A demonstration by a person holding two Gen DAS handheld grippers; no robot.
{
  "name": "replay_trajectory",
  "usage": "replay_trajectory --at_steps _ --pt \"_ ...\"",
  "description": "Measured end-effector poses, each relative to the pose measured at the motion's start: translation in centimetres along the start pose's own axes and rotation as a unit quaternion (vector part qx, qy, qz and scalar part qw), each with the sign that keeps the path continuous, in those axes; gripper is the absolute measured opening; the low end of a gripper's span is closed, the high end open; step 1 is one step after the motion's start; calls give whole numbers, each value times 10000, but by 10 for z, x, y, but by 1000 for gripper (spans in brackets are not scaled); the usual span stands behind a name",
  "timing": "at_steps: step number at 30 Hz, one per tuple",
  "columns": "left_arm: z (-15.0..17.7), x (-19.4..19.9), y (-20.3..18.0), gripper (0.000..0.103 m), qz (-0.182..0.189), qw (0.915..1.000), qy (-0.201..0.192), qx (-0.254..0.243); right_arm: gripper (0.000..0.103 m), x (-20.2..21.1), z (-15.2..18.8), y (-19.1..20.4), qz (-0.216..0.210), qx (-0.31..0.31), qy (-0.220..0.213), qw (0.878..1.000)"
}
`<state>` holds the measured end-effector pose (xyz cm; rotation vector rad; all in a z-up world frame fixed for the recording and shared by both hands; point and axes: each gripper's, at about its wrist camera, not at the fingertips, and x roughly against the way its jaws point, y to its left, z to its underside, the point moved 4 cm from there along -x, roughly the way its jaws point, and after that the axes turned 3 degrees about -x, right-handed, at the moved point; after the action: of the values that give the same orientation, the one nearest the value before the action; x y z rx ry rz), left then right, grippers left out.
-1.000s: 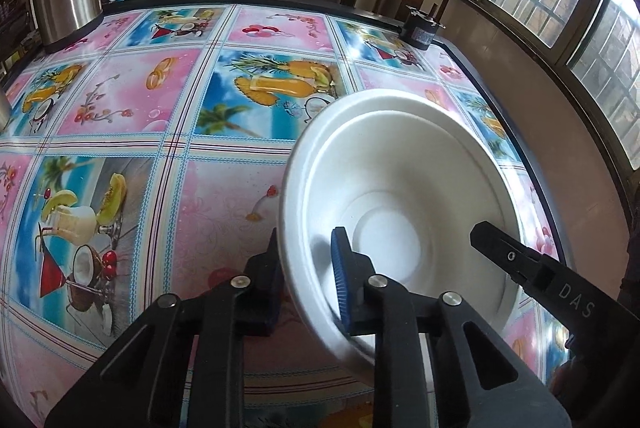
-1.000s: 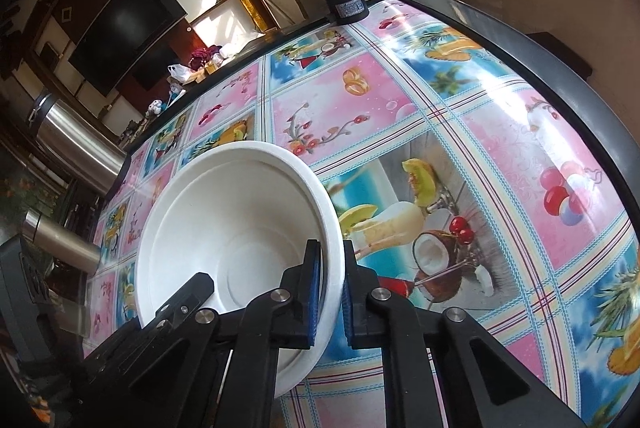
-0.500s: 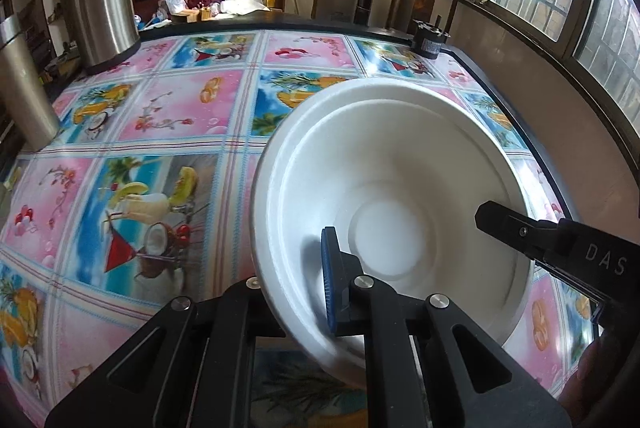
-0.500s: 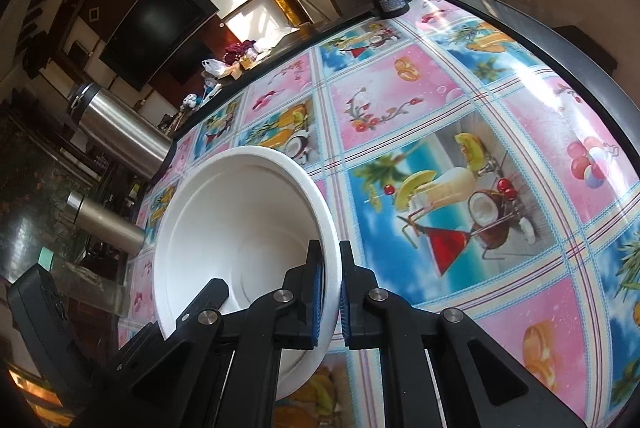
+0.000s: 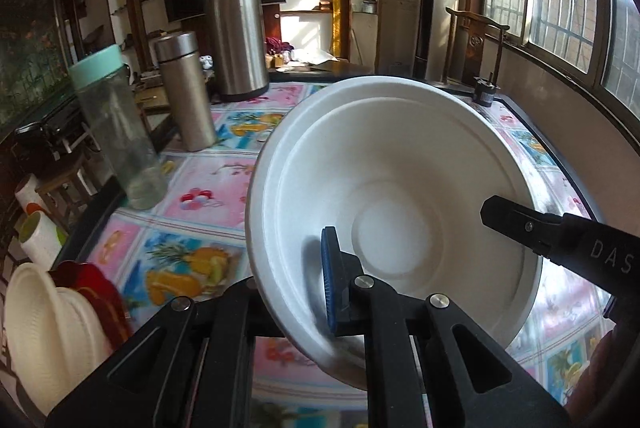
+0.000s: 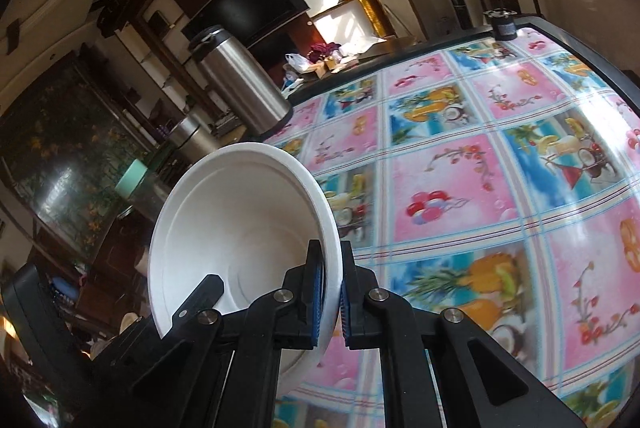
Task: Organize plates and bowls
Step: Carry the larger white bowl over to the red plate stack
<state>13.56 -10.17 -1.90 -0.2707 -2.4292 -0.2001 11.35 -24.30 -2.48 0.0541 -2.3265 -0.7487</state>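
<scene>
Above patterned tablecloth point(image 6: 460, 188), clear of surface: white bowl point(image 5: 400, 188), tilted, mouth toward both cameras, carried on two grips at once. Off left table edge, low in left view: stack of white plates point(image 5: 36, 340) with red dish point(image 5: 96, 292) behind it; judged the likely destination. Along same edge: tall steel flask point(image 5: 236, 32), smaller steel bottle point(image 5: 184, 88), clear jar with mint lid point(image 5: 112, 124). For this step, judged best: keep both grips moving together so thin rim not twisted, pass wide of jar and bottles, level bowl before lowering onto stack. Left gripper point(image 5: 292, 292): nearly closed, rim pinched at bowl's lower left, blue pad point(image 5: 328, 284) flat against inside wall. Right gripper point(image 6: 331, 304): nearly closed, opposite rim clamped between two blue pads.
</scene>
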Motion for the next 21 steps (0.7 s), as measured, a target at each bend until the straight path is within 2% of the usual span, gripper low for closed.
replay_trajectory --at_steps 6,12,16,21 --pt "18 40 74 10 -523 9979 -304 235 8 -3 33 84 -425 506 68 9978" --pt "38 71 145 10 -978 9922 -496 600 8 -10 70 160 -653 1023 180 9924" --pt "48 82 176 10 -1192 9881 -598 763 9 -17 93 195 -728 1275 253 9888" --pt "66 90 207 10 -1335 9842 -638 972 9 -26 115 220 -700 1514 342 9854"
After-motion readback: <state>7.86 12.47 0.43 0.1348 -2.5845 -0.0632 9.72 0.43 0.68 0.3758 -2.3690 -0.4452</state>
